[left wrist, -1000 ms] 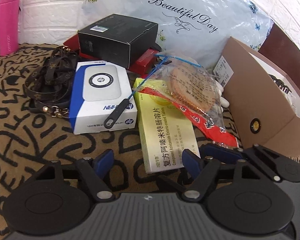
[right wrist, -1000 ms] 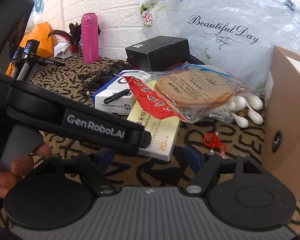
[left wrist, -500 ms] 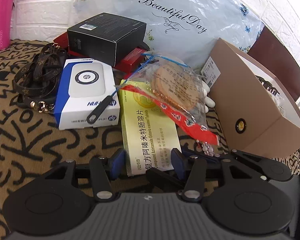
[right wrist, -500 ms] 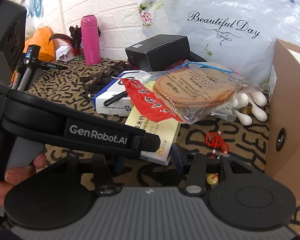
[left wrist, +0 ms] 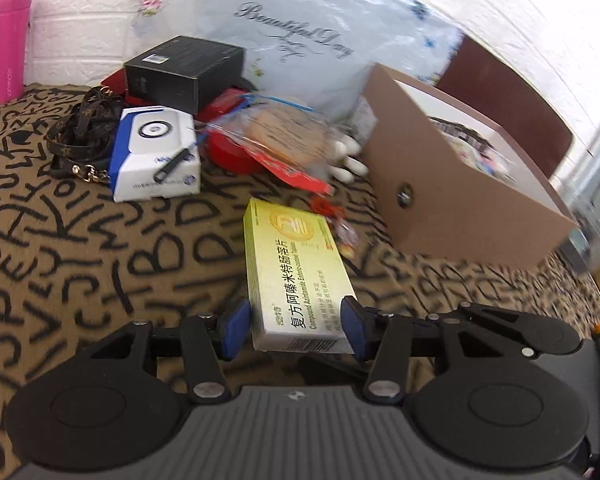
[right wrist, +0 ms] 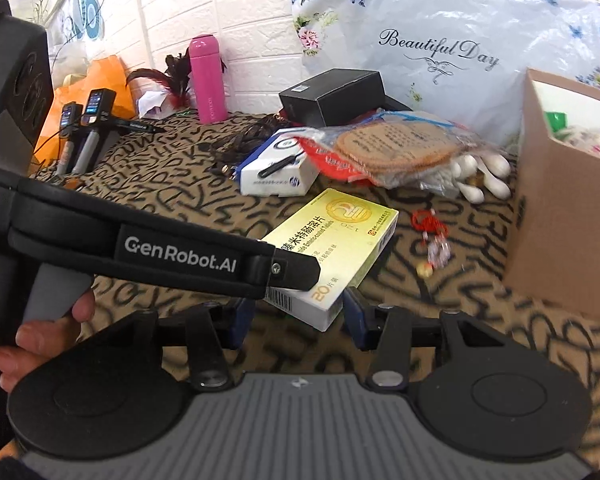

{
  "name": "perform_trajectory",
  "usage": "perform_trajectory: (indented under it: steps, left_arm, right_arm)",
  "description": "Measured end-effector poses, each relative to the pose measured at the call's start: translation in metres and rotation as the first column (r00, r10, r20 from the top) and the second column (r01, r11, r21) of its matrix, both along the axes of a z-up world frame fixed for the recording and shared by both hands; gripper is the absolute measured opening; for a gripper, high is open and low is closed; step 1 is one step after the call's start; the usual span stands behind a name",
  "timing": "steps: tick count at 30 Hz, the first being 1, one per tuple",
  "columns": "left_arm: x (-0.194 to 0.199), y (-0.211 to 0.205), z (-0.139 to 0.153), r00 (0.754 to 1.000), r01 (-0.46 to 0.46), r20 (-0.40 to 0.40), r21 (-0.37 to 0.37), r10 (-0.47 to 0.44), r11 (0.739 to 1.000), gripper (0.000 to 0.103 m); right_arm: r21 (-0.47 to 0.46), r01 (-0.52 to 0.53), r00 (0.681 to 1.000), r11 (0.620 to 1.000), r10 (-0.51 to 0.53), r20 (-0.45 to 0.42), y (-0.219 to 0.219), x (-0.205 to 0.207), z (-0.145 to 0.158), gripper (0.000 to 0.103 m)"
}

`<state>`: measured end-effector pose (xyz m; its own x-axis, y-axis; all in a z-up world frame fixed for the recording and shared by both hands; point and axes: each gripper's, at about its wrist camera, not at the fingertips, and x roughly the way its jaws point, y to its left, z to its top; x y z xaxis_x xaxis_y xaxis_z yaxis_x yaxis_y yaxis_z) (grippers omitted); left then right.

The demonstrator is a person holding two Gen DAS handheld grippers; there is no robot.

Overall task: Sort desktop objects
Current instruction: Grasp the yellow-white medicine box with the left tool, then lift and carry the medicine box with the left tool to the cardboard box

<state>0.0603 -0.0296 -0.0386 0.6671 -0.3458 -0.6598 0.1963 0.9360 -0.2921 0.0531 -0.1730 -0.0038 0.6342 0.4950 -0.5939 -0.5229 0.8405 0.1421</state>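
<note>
A yellow medicine box (left wrist: 296,272) lies lengthwise on the letter-patterned cloth. My left gripper (left wrist: 296,326) is shut on its near end, a blue pad on each long side. In the right wrist view the same box (right wrist: 340,232) points its near corner between the pads of my right gripper (right wrist: 298,314), which is shut on that corner. The left tool's black housing (right wrist: 180,254) crosses over the box and hides part of it. A brown cardboard box (left wrist: 452,200) stands open to the right.
Behind the medicine box lie a clear bag with a round mat (left wrist: 284,136), a white-and-blue box (left wrist: 156,152), a brown strap (left wrist: 84,132) and a black box (left wrist: 184,68). A red tassel charm (right wrist: 430,224) sits beside the cardboard box. A pink bottle (right wrist: 208,76) stands by the wall.
Both grippers' jaws narrowed onto the yellow box. It slid toward me, out from under the clear bag and away from the white-and-blue box, uncovering the red charm.
</note>
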Motion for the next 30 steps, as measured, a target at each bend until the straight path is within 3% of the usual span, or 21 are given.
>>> perform_trajectory:
  steps: [7,14,18,22,30]
  left_arm:
    - [-0.052,-0.019,-0.003,0.997,0.082,-0.015,-0.003,-0.082,0.997,0.052]
    - [-0.073,-0.037,-0.019,0.984,0.163,-0.078,0.023,-0.161,0.986,0.054]
    - [-0.066,-0.041,-0.018,0.987,0.151,-0.068,0.056,-0.147,0.987,0.063]
    - [-0.056,-0.043,-0.018,0.989,0.132,-0.070,0.071,-0.127,0.989,0.068]
    - [-0.046,-0.044,-0.022,0.985,0.143,-0.095,0.018,-0.141,0.990,0.067]
  right_arm:
    - [-0.022,-0.023,1.000,1.000,0.022,-0.008,-0.026,-0.062,0.005,0.048]
    - [-0.045,-0.020,0.997,0.999,0.017,-0.082,-0.045,-0.100,-0.005,0.048]
    - [-0.047,0.019,0.997,0.999,-0.023,-0.077,-0.052,-0.106,-0.009,0.052]
    - [-0.068,0.041,0.999,0.997,-0.044,-0.032,-0.055,-0.101,-0.007,0.070]
    - [-0.064,0.017,1.000,0.998,-0.018,-0.023,-0.054,-0.094,-0.014,0.071]
